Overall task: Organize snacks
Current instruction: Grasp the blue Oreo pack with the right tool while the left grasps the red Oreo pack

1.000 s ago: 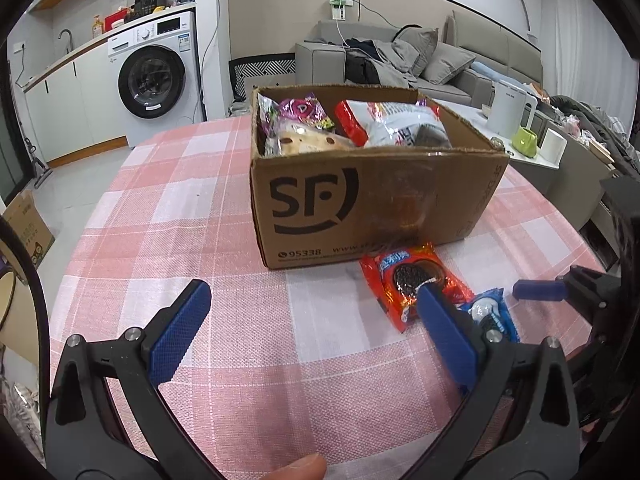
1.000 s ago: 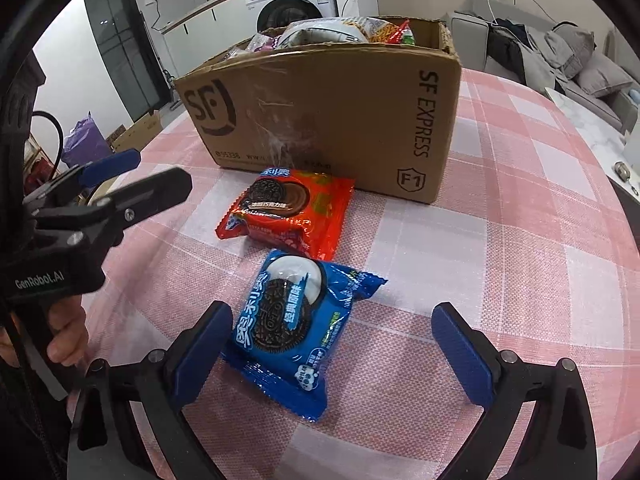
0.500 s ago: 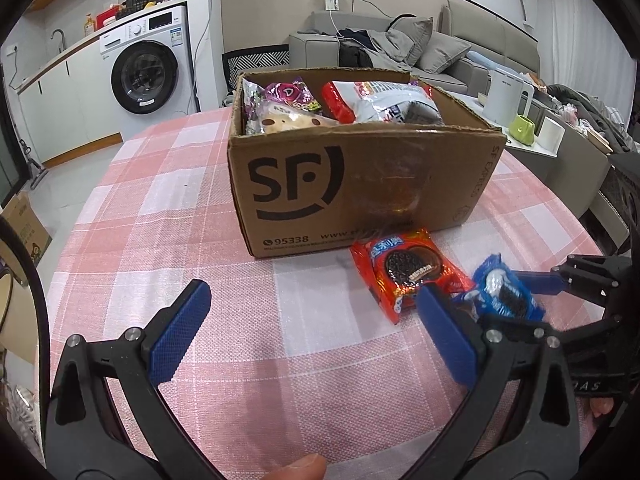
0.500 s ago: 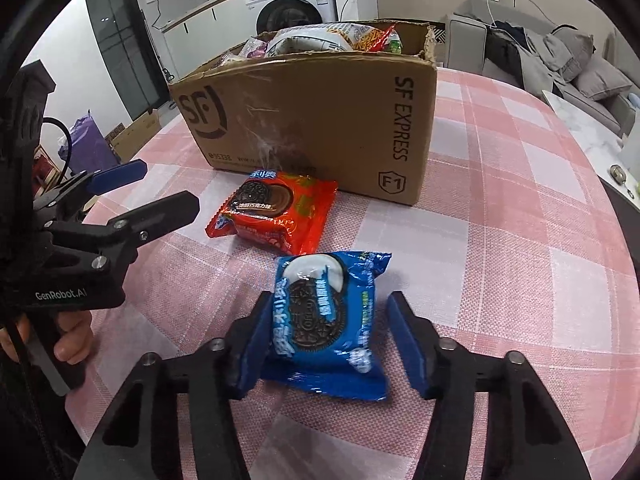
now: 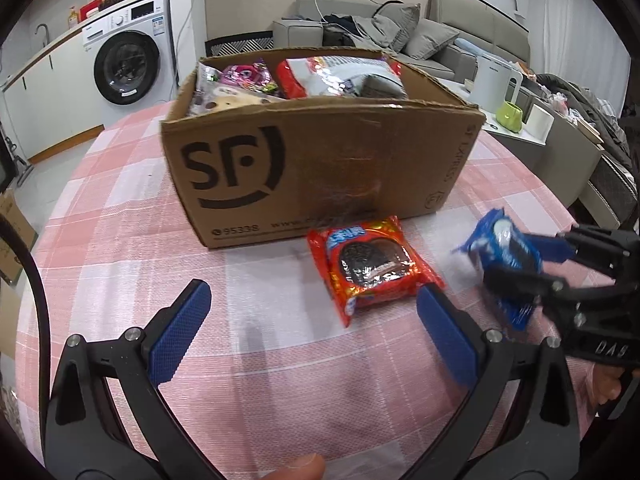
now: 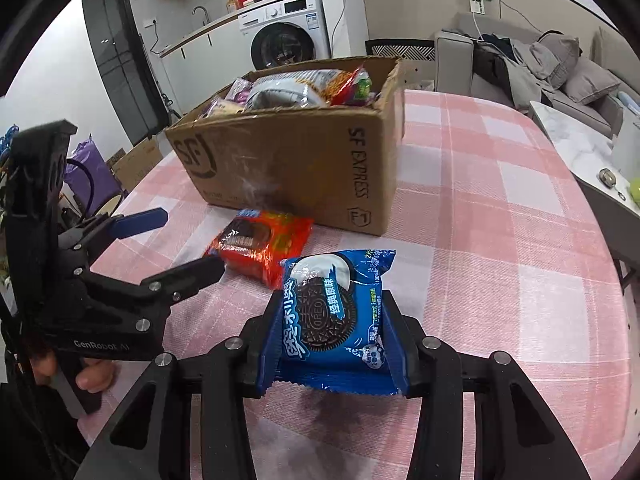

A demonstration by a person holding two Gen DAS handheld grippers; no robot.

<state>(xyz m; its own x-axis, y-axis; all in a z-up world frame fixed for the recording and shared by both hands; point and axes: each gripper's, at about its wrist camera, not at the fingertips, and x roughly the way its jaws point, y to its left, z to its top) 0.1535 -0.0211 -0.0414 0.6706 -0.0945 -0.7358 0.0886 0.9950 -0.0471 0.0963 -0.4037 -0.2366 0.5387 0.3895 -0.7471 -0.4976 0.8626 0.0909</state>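
My right gripper (image 6: 332,320) is shut on a blue Oreo packet (image 6: 334,316) and holds it lifted above the pink checked tablecloth; it also shows in the left wrist view (image 5: 508,256). A red Oreo packet (image 5: 372,266) lies flat on the cloth in front of the brown SF cardboard box (image 5: 320,160), which holds several snack bags (image 5: 336,76). My left gripper (image 5: 312,320) is open and empty, just short of the red packet, with its right finger near the packet's corner. The red packet (image 6: 260,240) and box (image 6: 296,160) also show in the right wrist view.
The round table with the checked cloth (image 5: 120,208) drops off at its edges. A low side table with a white kettle (image 5: 496,80) and a green cup (image 5: 508,114) stands to the right. A washing machine (image 5: 128,64) and a sofa (image 5: 400,32) are behind.
My right gripper closed on the blue Oreo packet and lifted it off the cloth. My left gripper moved closer to the red packet and stayed open.
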